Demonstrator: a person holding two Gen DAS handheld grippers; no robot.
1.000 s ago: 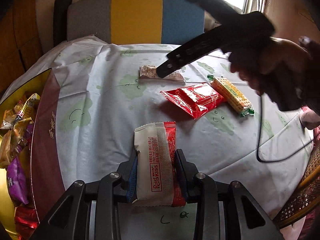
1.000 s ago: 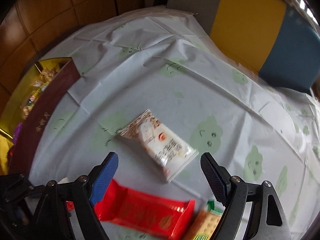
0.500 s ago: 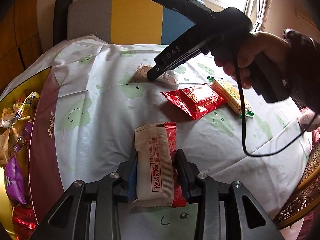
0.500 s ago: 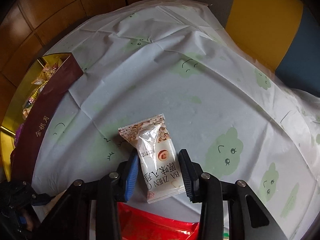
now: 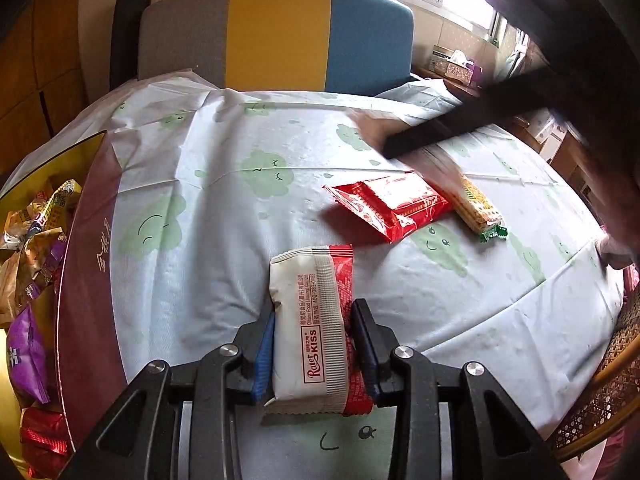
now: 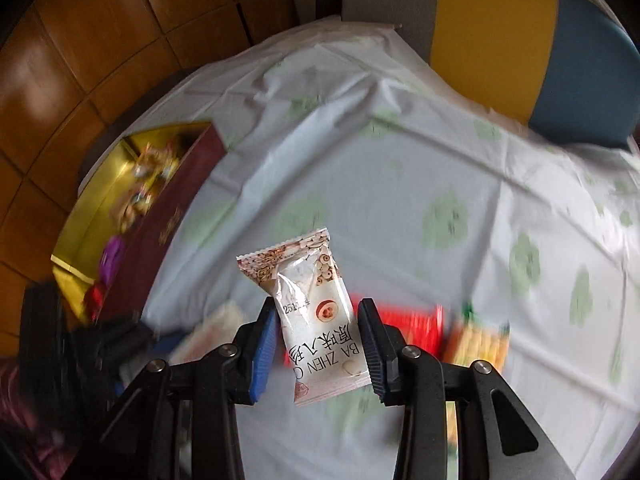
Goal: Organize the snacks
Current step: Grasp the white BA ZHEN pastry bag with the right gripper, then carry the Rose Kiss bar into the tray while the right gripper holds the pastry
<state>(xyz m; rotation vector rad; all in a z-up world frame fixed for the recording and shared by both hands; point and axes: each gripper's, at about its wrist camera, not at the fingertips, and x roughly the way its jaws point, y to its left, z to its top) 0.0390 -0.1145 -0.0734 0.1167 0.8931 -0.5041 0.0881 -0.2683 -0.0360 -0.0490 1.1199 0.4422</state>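
Note:
My left gripper [image 5: 314,344] is shut on a white and red Kiss wafer packet [image 5: 310,320], holding it low over the tablecloth. My right gripper [image 6: 318,344] is shut on a white nut-cake packet [image 6: 316,312] and carries it in the air above the table. In the left wrist view that right gripper [image 5: 404,146] shows as a blurred black bar at the upper right. A red snack packet [image 5: 390,206] and a yellow biscuit packet [image 5: 480,210] lie on the cloth right of centre. The open gift box [image 5: 86,264] at the left holds several wrapped snacks.
A white tablecloth with green cloud prints [image 5: 260,172] covers the round table. A grey, yellow and blue chair back [image 5: 276,36] stands behind it. A wicker chair [image 5: 608,396] is at the lower right edge. Wooden panelling [image 6: 80,40] lies beyond the box.
My right gripper closed on the nut-cake packet, lifted it off the cloth and swung it away from its spot. The left gripper stayed still with its wafer packet.

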